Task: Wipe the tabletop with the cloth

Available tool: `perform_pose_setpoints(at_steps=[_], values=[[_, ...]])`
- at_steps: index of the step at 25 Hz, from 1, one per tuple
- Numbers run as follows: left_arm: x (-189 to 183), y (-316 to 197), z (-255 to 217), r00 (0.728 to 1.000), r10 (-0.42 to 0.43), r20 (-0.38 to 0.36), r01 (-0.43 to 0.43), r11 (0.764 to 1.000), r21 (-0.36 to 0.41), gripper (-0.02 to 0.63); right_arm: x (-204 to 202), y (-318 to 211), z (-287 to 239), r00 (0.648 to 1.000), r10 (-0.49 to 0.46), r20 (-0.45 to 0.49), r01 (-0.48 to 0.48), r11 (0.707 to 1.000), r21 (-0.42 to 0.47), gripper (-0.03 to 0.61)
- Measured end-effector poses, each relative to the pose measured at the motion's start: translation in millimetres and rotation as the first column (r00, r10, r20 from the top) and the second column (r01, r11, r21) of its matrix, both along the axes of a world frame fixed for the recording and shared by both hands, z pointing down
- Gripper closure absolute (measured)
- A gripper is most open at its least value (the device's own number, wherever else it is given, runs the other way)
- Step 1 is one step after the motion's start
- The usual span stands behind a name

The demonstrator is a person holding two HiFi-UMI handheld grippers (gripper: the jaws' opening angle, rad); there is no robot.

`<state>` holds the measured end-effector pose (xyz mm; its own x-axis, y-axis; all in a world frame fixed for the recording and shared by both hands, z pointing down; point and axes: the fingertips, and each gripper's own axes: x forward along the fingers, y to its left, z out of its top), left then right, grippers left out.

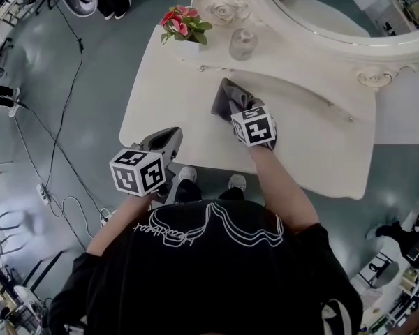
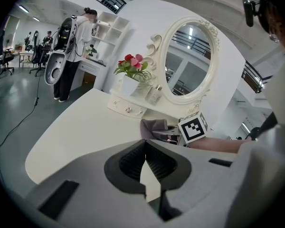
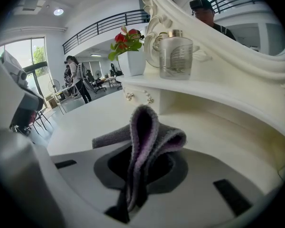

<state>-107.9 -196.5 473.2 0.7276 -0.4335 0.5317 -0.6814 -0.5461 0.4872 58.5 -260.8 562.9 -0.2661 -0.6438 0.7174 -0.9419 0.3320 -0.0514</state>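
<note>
A grey cloth (image 1: 228, 96) with a lilac inner side lies bunched on the white tabletop (image 1: 167, 96), a little in front of the raised shelf. My right gripper (image 1: 236, 109) is shut on its near end. In the right gripper view the cloth (image 3: 143, 132) stands up in a fold from between the jaws of the right gripper (image 3: 138, 167). My left gripper (image 1: 173, 134) hovers over the table's front left edge, shut and holding nothing. Its own view shows the left gripper (image 2: 144, 148) with jaws touching, and the cloth (image 2: 154, 127) beyond, beside the right gripper's marker cube (image 2: 193, 126).
A raised shelf (image 3: 147, 87) with small knobbed drawers runs along the back. It carries a white pot of red and pink flowers (image 1: 184, 25), a glass jar (image 1: 243, 44) and an oval mirror (image 1: 321, 16). Cables (image 1: 52, 166) trail on the floor at left. A person (image 2: 78, 46) stands far off.
</note>
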Motion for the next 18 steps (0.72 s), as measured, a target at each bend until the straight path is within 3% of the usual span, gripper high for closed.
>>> perform_pose_setpoints(at_steps=[18], values=[[99,25,-11,0.995,0.096,0.018,-0.096,0.995,0.019,0.609,119,52,0,0.995,0.094,-0.026,-0.094,0.996,-0.008,0.523]])
